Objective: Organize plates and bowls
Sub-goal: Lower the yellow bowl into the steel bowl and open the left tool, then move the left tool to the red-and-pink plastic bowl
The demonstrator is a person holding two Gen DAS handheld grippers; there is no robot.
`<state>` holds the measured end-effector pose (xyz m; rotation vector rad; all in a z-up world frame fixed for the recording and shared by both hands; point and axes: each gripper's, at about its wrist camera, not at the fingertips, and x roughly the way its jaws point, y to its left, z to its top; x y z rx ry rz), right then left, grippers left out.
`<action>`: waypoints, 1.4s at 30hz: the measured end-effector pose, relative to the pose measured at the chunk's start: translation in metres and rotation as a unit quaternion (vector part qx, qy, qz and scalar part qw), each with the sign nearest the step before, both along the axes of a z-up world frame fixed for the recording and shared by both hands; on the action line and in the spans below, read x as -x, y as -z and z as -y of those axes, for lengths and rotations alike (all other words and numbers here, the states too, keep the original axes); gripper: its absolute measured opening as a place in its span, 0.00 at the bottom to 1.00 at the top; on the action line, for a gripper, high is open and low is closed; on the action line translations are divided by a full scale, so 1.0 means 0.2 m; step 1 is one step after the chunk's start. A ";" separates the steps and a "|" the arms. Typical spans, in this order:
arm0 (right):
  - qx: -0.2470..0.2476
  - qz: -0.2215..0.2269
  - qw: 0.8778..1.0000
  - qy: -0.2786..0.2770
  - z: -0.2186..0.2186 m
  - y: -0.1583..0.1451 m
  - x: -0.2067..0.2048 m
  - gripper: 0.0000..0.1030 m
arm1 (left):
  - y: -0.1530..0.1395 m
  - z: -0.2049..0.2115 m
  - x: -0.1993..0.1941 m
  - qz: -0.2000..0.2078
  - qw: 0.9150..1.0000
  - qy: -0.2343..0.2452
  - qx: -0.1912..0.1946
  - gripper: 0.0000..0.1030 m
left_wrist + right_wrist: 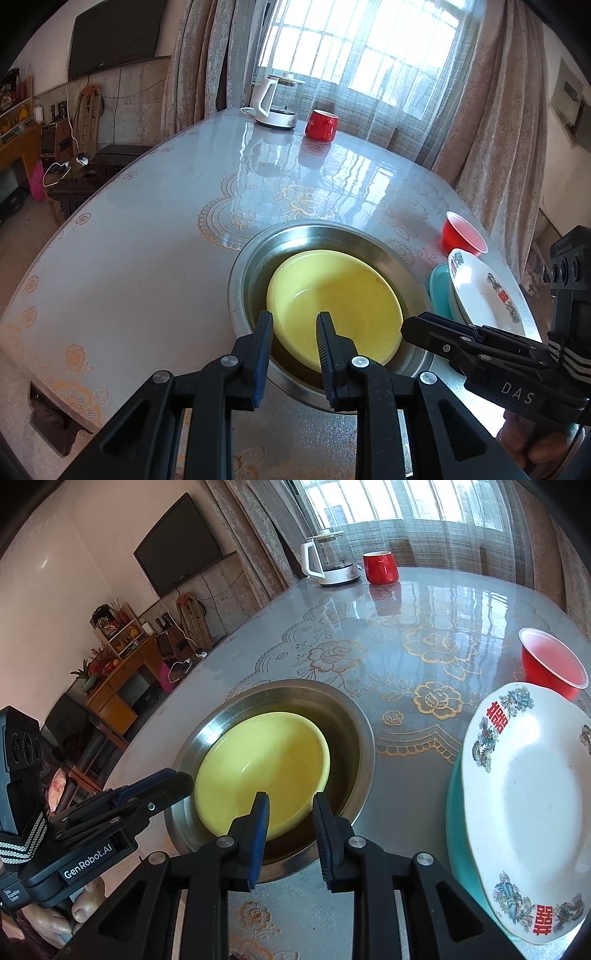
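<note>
- Tongs of the left hand (293, 319) reach over the near rim of a yellow bowl (334, 302); their fingers stand slightly apart, one outside the rim and one inside it, and whether the pads press on the rim cannot be told.
- Tongs of the right hand (290, 800) hang over the same bowl's near edge, fingers a little apart, with nothing gripped between them.
- The yellow bowl sits inside a round metal basin (243, 266) sunk into the middle of the surface (147, 229).
- A white plate (528, 805) with red characters and floral marks lies tilted on a teal dish (456, 812), near the basin on its right.
- A red cup (550, 661) stands just beyond the white plate.
- At the far edge of the surface, by the curtained window, a white kettle (273, 101) and a red mug (321, 124) stand side by side.
- Part of a hand (51, 919) shows beneath the left tongs' body in the right wrist view.
</note>
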<state>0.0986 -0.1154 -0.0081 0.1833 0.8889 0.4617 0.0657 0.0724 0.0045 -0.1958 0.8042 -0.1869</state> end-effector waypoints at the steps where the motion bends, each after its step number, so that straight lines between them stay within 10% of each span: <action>1: -0.002 0.002 1.000 0.000 0.00 0.00 0.00 0.26 | 0.00 0.00 0.00 0.000 1.000 -0.001 0.000 0.23; 42: -0.066 0.072 0.978 0.187 0.72 -0.15 0.41 0.33 | -0.12 0.31 0.15 0.051 0.995 0.082 -0.032 0.24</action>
